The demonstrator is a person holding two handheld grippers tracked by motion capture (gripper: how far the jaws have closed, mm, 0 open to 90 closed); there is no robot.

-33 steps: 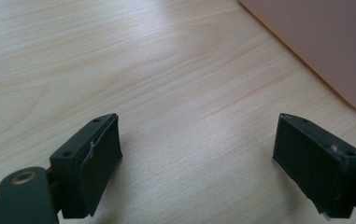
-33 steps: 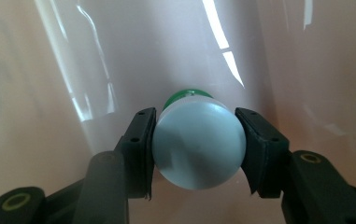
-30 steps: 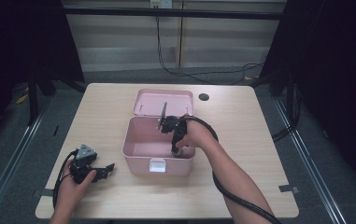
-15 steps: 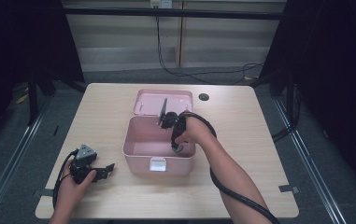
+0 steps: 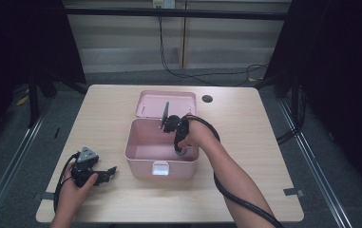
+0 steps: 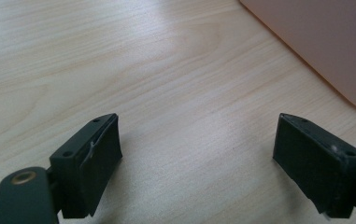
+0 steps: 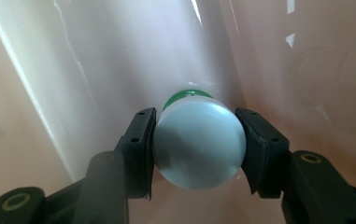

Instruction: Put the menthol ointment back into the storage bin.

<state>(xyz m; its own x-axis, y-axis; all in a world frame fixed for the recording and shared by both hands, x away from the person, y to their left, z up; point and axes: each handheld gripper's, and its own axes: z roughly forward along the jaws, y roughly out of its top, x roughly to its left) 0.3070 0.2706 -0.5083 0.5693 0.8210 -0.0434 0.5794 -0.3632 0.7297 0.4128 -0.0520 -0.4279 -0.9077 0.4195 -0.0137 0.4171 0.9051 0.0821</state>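
The box (image 5: 162,152) is pale pink, with a white latch at its front. Beside it the tabletop (image 5: 264,142) is light wood with fine grain. Inside the box, a pale blue bottle (image 7: 199,142) shows a green band. Each hand-held gripper is black.

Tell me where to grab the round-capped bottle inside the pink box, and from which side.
Grip the bottle across its round pale cap, coming straight down from above into the open pink box. The cap faces upward and the walls block any sideways approach. The right gripper already has its jaws closed on opposite sides of that cap.
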